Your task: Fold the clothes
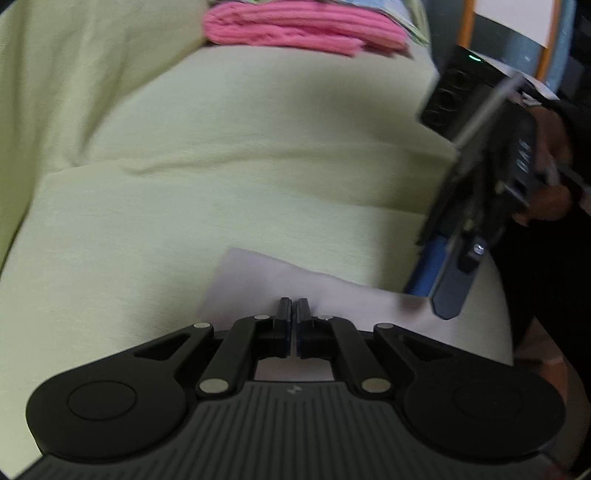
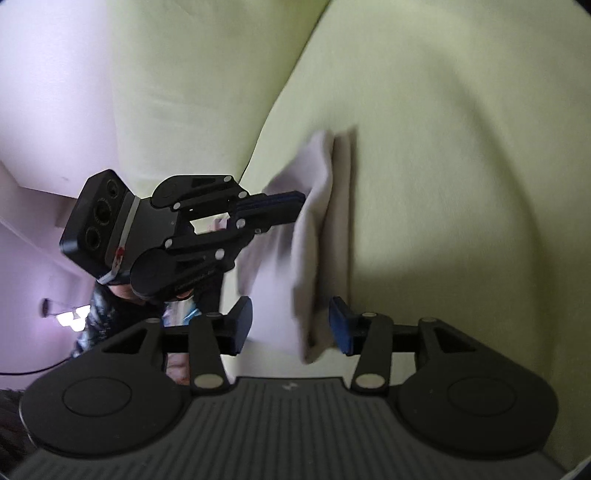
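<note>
A pale lilac cloth (image 1: 251, 280) lies on a pale green cushion (image 1: 221, 147). My left gripper (image 1: 294, 306) sits low over it with its jaws together. In the right wrist view the left gripper (image 2: 301, 201) is shut on an edge of the cloth (image 2: 314, 229), which stands up in a blurred fold. My right gripper (image 2: 291, 325) is open, its two fingers either side of the cloth's near corner and apart from it. In the left wrist view the right gripper (image 1: 436, 291) comes in from the right at the cloth's edge.
A pink folded garment (image 1: 295, 29) lies at the far end of the cushion, under other folded cloth. A person's hand (image 1: 550, 195) holds the right gripper. An orange-framed object (image 1: 546, 37) stands beyond. The green cushion (image 2: 443, 184) spreads to the right, and a pale wall (image 2: 55, 110) rises at the left.
</note>
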`<state>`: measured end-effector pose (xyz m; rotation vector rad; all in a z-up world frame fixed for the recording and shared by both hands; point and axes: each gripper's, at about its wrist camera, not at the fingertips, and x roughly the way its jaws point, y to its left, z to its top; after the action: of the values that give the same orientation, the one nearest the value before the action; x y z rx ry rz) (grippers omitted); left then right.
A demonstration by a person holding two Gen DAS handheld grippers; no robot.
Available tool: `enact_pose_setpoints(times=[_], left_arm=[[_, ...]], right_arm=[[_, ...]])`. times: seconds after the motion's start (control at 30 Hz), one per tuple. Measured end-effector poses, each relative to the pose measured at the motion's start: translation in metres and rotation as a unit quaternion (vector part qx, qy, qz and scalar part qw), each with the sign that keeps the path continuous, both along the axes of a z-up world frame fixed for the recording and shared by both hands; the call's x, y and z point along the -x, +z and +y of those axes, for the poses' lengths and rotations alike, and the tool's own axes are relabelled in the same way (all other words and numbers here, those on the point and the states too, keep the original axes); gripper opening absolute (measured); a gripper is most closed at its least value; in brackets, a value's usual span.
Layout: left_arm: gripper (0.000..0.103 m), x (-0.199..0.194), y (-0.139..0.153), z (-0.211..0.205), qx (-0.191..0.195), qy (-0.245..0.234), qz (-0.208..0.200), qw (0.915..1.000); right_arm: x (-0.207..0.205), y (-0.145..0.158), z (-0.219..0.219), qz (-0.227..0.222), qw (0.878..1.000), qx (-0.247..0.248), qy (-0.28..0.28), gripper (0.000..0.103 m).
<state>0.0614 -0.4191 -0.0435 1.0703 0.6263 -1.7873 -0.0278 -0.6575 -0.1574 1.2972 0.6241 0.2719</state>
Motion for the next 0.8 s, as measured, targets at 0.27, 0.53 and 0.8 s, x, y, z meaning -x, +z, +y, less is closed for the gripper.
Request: enact_pose_setpoints(times=[0.27,0.53,0.8], left_arm=[[0.000,-0.001,-0.011,-0.004,0.005,0.013,-0.001,0.9999],[0.001,0.001,-0.017,-0.005,0.017,0.020,-0.004,0.9996],[0.000,0.005,-0.012,-0.009,0.015,0.024,-0.006,0.9996]], right_arm=[[-0.024,-0.009,0.005,-0.016,0.995,-0.012,0.097,0.043],[-0.011,-0.002,0.007,0.025,0.995,0.003,0.096,0.031],[0.024,0.020,0.002,0.073,0.994,0.075,0.041,0.034]])
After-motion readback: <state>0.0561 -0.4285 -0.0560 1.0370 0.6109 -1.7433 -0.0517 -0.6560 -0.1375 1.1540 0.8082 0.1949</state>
